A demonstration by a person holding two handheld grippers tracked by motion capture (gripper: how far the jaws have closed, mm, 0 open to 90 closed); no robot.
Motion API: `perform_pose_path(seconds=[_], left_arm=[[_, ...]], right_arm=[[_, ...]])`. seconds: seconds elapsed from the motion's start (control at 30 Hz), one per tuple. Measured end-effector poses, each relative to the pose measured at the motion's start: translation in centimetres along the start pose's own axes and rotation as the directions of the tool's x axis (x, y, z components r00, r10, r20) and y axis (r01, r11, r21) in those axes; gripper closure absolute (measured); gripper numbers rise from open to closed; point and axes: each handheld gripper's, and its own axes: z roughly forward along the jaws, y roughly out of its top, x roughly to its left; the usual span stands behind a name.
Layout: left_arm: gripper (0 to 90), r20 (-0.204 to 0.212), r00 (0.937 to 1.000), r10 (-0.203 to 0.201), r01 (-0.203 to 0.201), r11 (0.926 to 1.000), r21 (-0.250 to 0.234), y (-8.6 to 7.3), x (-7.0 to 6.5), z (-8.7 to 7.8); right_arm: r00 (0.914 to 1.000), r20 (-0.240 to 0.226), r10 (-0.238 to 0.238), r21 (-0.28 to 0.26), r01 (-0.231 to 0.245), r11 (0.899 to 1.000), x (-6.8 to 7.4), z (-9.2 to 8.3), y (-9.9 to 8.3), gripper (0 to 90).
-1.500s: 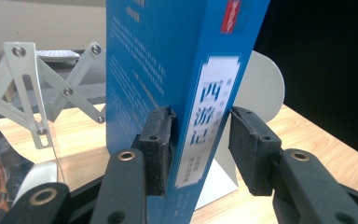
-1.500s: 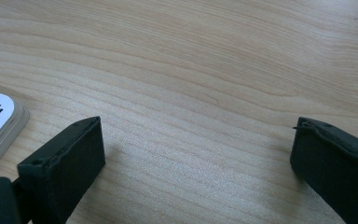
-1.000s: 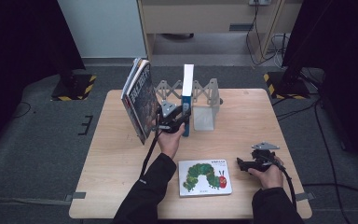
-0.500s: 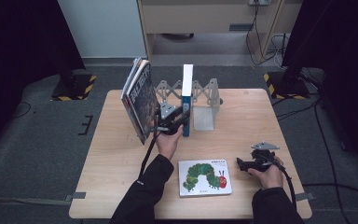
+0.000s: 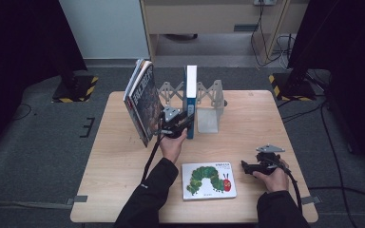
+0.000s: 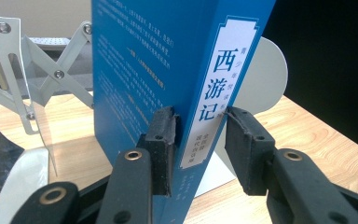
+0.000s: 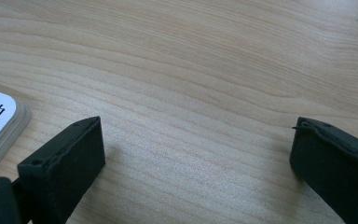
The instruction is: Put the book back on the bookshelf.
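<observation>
Caterpillar picture book [image 5: 208, 180], leaning dark book [image 5: 142, 102]

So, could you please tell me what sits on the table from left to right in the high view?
Leaning dark book → left gripper at the upright blue book → grey bookend → caterpillar picture book → right gripper.

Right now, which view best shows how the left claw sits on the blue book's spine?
The left gripper view: the blue book stands upright between the left claw, one pad on its cover and the other at the spine's far edge. The high view shows them small, by the metal rack. The right gripper view faces bare table.
</observation>
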Motion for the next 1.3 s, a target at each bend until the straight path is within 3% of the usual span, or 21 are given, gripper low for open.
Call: perform_pose_path(seconds=[0.3, 0.73, 1.1, 1.3], left_arm=[[62.0, -0.009, 0.9999, 0.008, -0.008, 1.0, 0.0, -0.1, 0.0, -0.1], [56.6, 0.023, 0.9989, 0.04, -0.04, 0.9991, 0.015, 0.2, 0.6, -1.9], [51.4, 0.032, 0.9974, 0.064, -0.066, 0.9961, 0.058, 0.0, 1.4, -4.8], [49.1, 0.034, 0.9952, 0.092, -0.095, 0.9908, 0.097, -0.7, 1.6, -6.6]], right_arm=[[1.0, 0.0, -0.003, 0.0, 0.003, 1.0, 0.0, 0.0, 0.0, 3.4], [1.0, -0.002, 0.0, 0.0, 0.0, 1.0, 0.0, 0.0, 0.0, 3.2], [1.0, 0.003, -0.003, 0.007, 0.003, 1.0, 0.0, 0.1, 0.1, 0.3], [1.0, 0.009, 0.003, 0.008, -0.003, 1.0, 0.0, 0.1, 0.1, 0.4]])
